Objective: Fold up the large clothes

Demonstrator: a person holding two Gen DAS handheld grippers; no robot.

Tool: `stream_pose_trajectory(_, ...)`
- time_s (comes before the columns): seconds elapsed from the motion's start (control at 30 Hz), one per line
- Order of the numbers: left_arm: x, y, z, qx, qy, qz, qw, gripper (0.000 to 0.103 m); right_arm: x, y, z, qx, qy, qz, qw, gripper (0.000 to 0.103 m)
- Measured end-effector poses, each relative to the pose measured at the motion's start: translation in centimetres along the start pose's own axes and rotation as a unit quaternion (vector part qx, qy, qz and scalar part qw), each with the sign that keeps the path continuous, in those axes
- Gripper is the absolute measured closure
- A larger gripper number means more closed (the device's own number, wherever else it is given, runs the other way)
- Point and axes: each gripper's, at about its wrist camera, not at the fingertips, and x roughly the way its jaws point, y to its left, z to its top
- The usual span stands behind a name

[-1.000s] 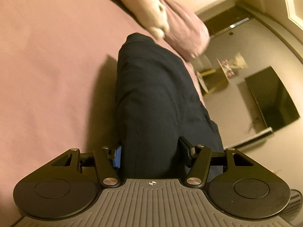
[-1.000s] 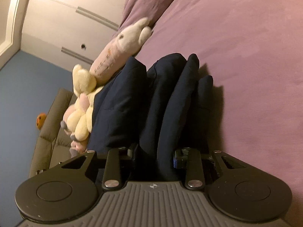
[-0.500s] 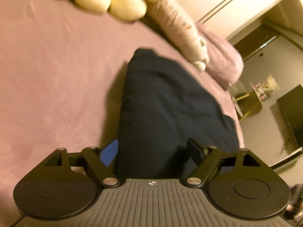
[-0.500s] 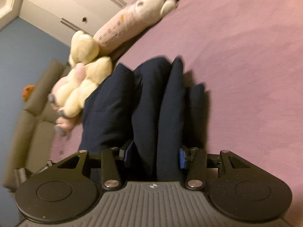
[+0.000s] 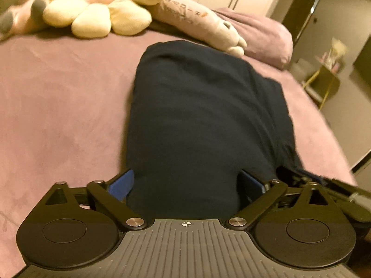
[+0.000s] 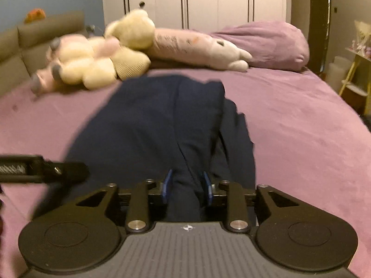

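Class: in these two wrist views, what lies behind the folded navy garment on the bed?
Behind the garment lie cream plush toys, a long pink plush and a purple pillow. The bed beneath it is covered.

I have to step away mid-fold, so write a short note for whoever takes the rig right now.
Left gripper: jaws have just opened wide; the folded dark navy garment lies between them, apparently not pinched.
Right gripper: shut on a ridge of the garment's near edge.
Garment lies in a compact folded bundle on the purple bed, short of the plush toys and pillow.
Done: main folds.
Left: probably release the right gripper and tidy the layers on its right side.
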Motion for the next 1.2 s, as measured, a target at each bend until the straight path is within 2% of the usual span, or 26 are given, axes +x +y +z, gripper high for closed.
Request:
stream_pose_trajectory(0.13, 0.9, -0.4, -0.5, 0.013, -0.001, 0.018, 0.9998, 0.0, 1.1, -1.6, -0.5, 0.021, 0.003, 0.016, 1.0, 0.072)
stream_pose_trajectory(0.23, -0.5, -0.1, -0.6, -0.008, 0.008, 0.014, 0.9998, 0.0, 0.8, -1.4, 0.1, 0.017, 0.01, 0.016, 1.0, 0.069)
stream_pose_trajectory(0.33, -2.8, -0.1, -0.9, -0.025, 0.023, 0.023, 0.9991, 0.0, -2.2, -1.1, 0.3, 0.035, 0.016, 0.007, 0.999, 0.049)
stream_pose_trajectory(0.37, -3.7, -0.2, -1.3, -0.023, 0.024, 0.032, 0.9989, 0.0, -3.1, -0.8, 0.0, 0.035, 0.021, -0.002, 0.999, 0.031)
stream_pose_trajectory(0.4, -4.7, -0.6, -1.7, -0.016, 0.025, 0.044, 0.9986, 0.0, -4.2, -0.6, -0.5, 0.036, 0.029, -0.019, 0.999, 0.022)
stream_pose_trajectory(0.47, -6.1, -1.4, -2.4, 0.0, 0.027, 0.069, 0.9972, 0.0, -6.2, -0.4, -1.2, 0.046, 0.046, -0.024, 0.998, 0.021)
stream_pose_trajectory(0.57, -7.5, -2.6, -3.2, 0.035, 0.034, 0.121, 0.9915, 0.0, -7.9, 0.2, -2.0, 0.06, 0.1, -0.043, 0.992, 0.015)
stream_pose_trajectory(0.67, -8.3, -3.7, -3.9, 0.072, 0.044, 0.164, 0.9828, 0.0, -8.7, 1.1, -2.1, 0.054, 0.133, -0.061, 0.988, 0.002)
stream_pose_trajectory(0.97, -10.4, -3.0, -3.9, 0.061, 0.047, 0.172, 0.982, 0.0, -10.5, 3.9, -1.1, 0.033, 0.134, -0.078, 0.987, 0.001)
stream_pose_trajectory(1.2, -11.0, -3.5, -3.5, 0.072, 0.039, 0.171, 0.9818, 0.0, -10.4, 4.4, -0.5, 0.028, 0.144, -0.085, 0.985, 0.001)
